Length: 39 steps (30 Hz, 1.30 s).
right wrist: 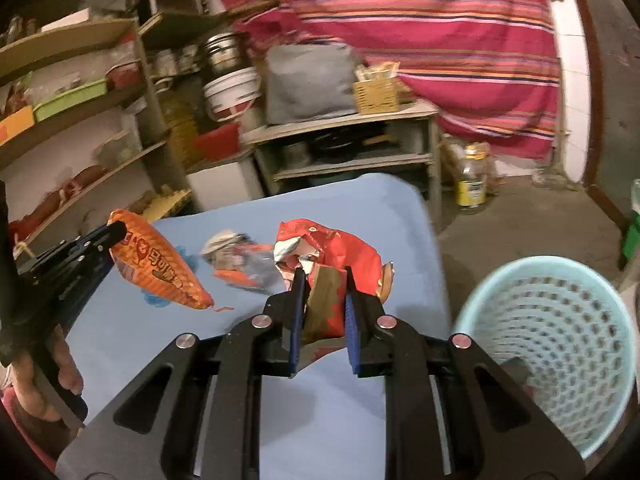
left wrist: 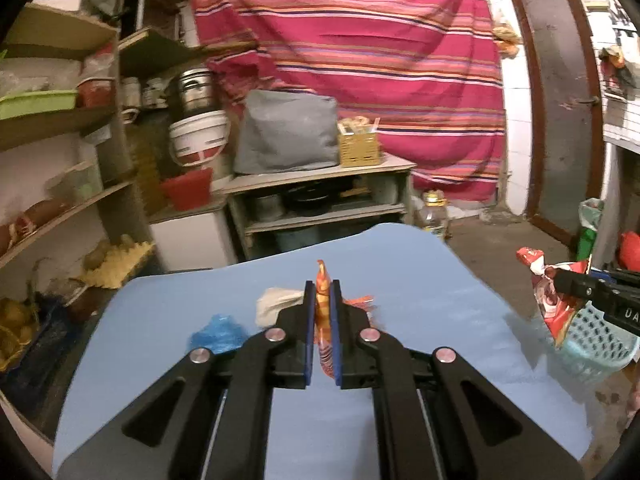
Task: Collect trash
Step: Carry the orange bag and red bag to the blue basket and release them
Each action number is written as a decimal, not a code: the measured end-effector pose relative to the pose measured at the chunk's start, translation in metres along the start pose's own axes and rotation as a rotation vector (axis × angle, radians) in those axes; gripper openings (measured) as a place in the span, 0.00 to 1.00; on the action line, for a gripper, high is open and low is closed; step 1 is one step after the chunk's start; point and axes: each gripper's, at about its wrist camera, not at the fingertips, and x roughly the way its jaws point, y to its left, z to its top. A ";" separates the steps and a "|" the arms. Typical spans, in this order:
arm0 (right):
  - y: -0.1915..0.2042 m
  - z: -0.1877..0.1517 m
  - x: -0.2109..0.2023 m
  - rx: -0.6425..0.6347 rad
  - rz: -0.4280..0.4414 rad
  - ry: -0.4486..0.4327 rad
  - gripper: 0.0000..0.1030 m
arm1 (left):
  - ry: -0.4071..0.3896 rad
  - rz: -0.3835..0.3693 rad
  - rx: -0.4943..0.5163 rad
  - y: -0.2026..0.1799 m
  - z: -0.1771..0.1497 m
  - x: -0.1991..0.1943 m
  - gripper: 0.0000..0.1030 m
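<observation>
1. Left wrist view: the left gripper [left wrist: 323, 286] is clamped on an orange snack wrapper [left wrist: 322, 308], held edge-on between the two blue pads [left wrist: 335, 332] and lifted clear of the blue table [left wrist: 160, 320].
2. Same view: a crumpled white paper [left wrist: 276, 304] lies on the table just left of the gripper tips; a blue scrap [left wrist: 218, 332] lies further left, near the gripper's left link.
3. Same view: at the right edge, the right gripper [left wrist: 558, 278] grips a red wrapper [left wrist: 548, 300] above a light blue basket [left wrist: 596, 348], which stands past the table's right edge.
4. Right wrist view: the right gripper [right wrist: 322, 276] has its jaws narrowed around the red wrapper [right wrist: 340, 248]; a brown inner flap of it sits between the pads [right wrist: 352, 328]. The wrapper is off the table [right wrist: 360, 208].
5. Same view: the basket [right wrist: 560, 344] is at lower right, just beside the gripper, its mouth facing the camera. Its interior cannot be read with certainty.
6. Same view: the left gripper [right wrist: 114, 232] enters from the left, held by a hand [right wrist: 44, 380], pinching the orange wrapper [right wrist: 160, 268] by one end, the rest hanging over the table.
7. Same view: a crumpled piece of mixed litter [right wrist: 236, 256] remains on the table between the two wrappers.
8. Background, both views: shelves [left wrist: 60, 120], a striped cloth [left wrist: 360, 60] and a low stand [left wrist: 320, 176].
</observation>
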 end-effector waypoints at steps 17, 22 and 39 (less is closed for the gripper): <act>-0.157 -0.019 -0.058 0.224 -0.170 -0.041 0.18 | -0.017 -0.232 0.072 -0.172 0.041 0.023 0.07; -0.172 -0.026 -0.057 0.242 -0.186 -0.021 0.18 | -0.010 -0.285 0.089 -0.207 0.047 0.029 0.07; -0.200 -0.035 -0.055 0.300 -0.276 0.018 0.39 | 0.070 -0.391 0.113 -0.262 0.038 0.057 0.07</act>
